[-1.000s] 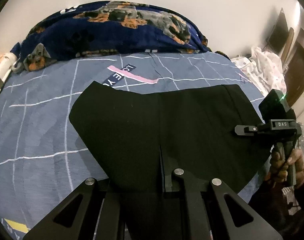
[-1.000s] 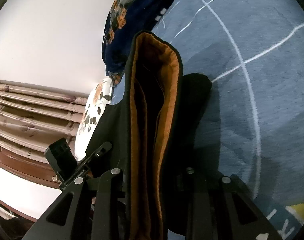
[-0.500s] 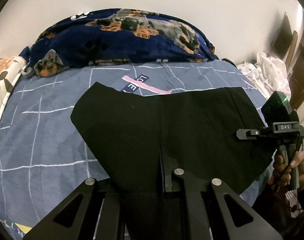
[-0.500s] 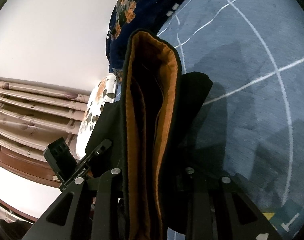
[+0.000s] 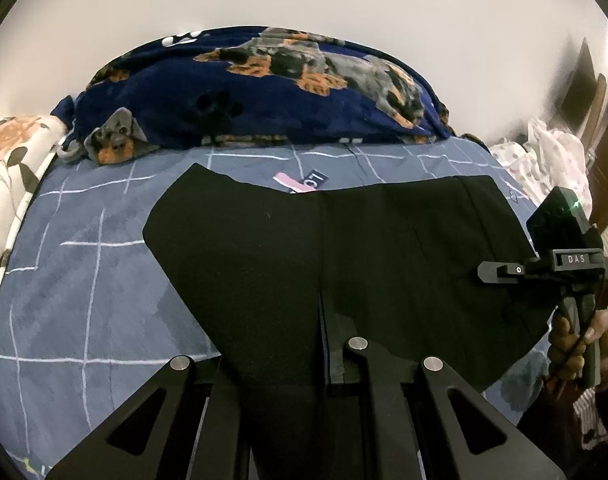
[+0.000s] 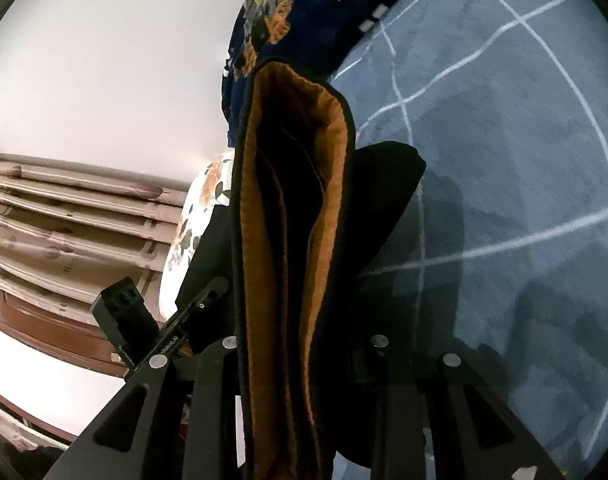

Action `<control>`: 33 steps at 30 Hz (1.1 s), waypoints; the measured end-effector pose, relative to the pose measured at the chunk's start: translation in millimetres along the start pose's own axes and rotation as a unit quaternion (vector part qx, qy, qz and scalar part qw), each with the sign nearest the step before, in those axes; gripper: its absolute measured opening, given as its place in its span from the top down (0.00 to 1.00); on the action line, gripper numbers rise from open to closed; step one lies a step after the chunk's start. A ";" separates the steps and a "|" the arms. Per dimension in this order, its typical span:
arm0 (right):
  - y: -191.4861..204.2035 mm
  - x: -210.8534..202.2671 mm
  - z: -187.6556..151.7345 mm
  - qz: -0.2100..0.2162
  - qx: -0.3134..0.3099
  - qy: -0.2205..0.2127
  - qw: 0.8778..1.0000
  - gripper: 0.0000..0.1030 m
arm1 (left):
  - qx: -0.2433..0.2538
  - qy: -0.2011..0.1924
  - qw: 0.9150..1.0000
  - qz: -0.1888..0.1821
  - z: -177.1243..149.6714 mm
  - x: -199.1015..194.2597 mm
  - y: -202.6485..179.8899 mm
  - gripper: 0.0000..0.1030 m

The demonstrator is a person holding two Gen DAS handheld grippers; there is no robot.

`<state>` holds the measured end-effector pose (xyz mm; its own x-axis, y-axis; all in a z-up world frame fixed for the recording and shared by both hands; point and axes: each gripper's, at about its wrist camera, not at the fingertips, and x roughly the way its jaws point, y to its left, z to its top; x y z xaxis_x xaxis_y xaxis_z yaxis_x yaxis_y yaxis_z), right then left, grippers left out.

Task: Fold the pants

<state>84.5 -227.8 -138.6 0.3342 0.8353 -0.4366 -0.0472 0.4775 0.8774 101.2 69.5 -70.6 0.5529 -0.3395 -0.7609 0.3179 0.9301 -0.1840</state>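
Black pants (image 5: 344, 256) hang spread between my two grippers above a blue checked bed (image 5: 84, 280). My left gripper (image 5: 304, 384) is shut on the near edge of the cloth, which drapes over its fingers. My right gripper (image 5: 504, 270) shows at the right in the left wrist view, hand-held and clamped on the pants' right edge. In the right wrist view the pants (image 6: 380, 208) show their orange lining (image 6: 264, 240) and run up out of my right gripper (image 6: 304, 380), which is shut on them. The left gripper (image 6: 176, 336) shows at lower left there.
A navy dog-print blanket (image 5: 264, 92) lies heaped at the bed's far side by a white wall. A floral pillow (image 5: 8, 160) is at the left. White clothes (image 5: 552, 152) and wooden furniture stand at the right. A pink and dark label (image 5: 300, 180) lies on the sheet behind the pants.
Both grippers have carried the pants farther over the bed toward the blanket. The pants now cover most of the pink label. The grips have not changed.
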 end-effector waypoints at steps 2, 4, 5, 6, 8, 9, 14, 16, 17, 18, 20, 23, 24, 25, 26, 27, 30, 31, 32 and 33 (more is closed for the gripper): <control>2.5 3.7 5.1 0.004 -0.001 0.001 1.000 0.75 | -0.001 -0.002 1.000 0.003 4.0 1.5 3.9 0.90; 5.2 7.4 12.1 0.007 -0.002 0.001 1.000 0.75 | -0.004 -0.004 1.000 0.005 9.8 3.3 9.3 0.90; 6.3 9.3 15.5 0.008 -0.003 0.001 1.000 0.75 | -0.005 -0.005 1.000 0.006 11.0 3.8 11.0 0.90; 7.4 11.3 19.1 0.009 -0.004 0.002 1.000 0.75 | -0.006 -0.005 1.000 0.008 14.4 5.7 14.0 0.90; 9.2 16.5 27.5 0.012 -0.005 0.003 1.000 0.75 | -0.010 -0.006 1.000 0.010 18.5 8.6 18.2 0.90; 9.7 18.6 31.0 0.012 -0.006 0.004 1.000 0.75 | -0.012 -0.007 1.000 0.011 22.0 10.8 21.2 0.90; 10.8 30.3 52.0 0.018 -0.006 0.006 1.000 0.75 | -0.020 -0.011 1.000 0.017 35.7 20.1 32.4 0.90; 11.2 35.0 61.3 0.020 -0.006 0.006 1.000 0.75 | -0.023 -0.014 0.999 0.021 42.2 24.8 37.5 0.90; 11.6 37.3 65.3 0.020 -0.006 0.007 1.000 0.75 | -0.024 -0.015 0.999 0.022 43.3 25.8 39.1 0.90; 11.5 39.1 69.2 0.021 -0.007 0.007 1.000 0.75 | -0.026 -0.018 0.999 0.023 46.4 28.5 42.3 0.90; 11.6 43.6 77.7 0.024 -0.007 0.007 1.000 0.75 | -0.029 -0.019 0.999 0.025 51.0 32.7 47.2 0.90; 11.3 52.0 90.1 0.028 -0.008 0.008 1.000 0.75 | -0.032 -0.021 0.999 0.029 59.0 40.8 55.8 0.90; 11.1 54.9 94.0 0.028 -0.008 0.008 1.000 0.75 | -0.034 -0.021 0.999 0.030 61.2 43.5 58.5 0.90; 10.7 59.2 99.1 0.029 -0.007 0.009 1.000 0.75 | -0.038 -0.021 0.999 0.031 64.3 47.2 62.3 0.90; 9.4 65.7 106.9 0.030 -0.005 0.010 0.999 0.75 | -0.040 -0.021 0.998 0.032 66.5 50.3 65.2 0.90; 9.4 65.7 106.9 0.030 -0.005 0.010 0.999 0.75 | -0.041 -0.022 0.998 0.033 68.6 53.2 67.9 0.90; 8.2 73.3 116.5 0.029 -0.006 0.011 0.999 0.75 | -0.044 -0.023 0.998 0.036 74.3 61.3 74.6 0.90; 7.7 75.9 119.7 0.030 -0.006 0.011 0.999 0.75 | -0.046 -0.023 0.998 0.037 76.5 64.6 77.8 0.90; 6.9 78.2 122.9 0.030 -0.006 0.011 0.999 0.75 | -0.048 -0.023 0.998 0.037 78.4 67.2 80.4 0.90; 6.4 80.0 125.6 0.030 -0.007 0.011 0.999 0.75 | -0.050 -0.024 0.998 0.037 80.1 69.7 83.1 0.90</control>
<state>229.1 -192.2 -142.9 0.3092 0.8687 -0.3869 -0.0793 0.4290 0.8998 227.9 111.9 -89.1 0.6088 -0.2737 -0.7446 0.1986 0.9613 -0.1910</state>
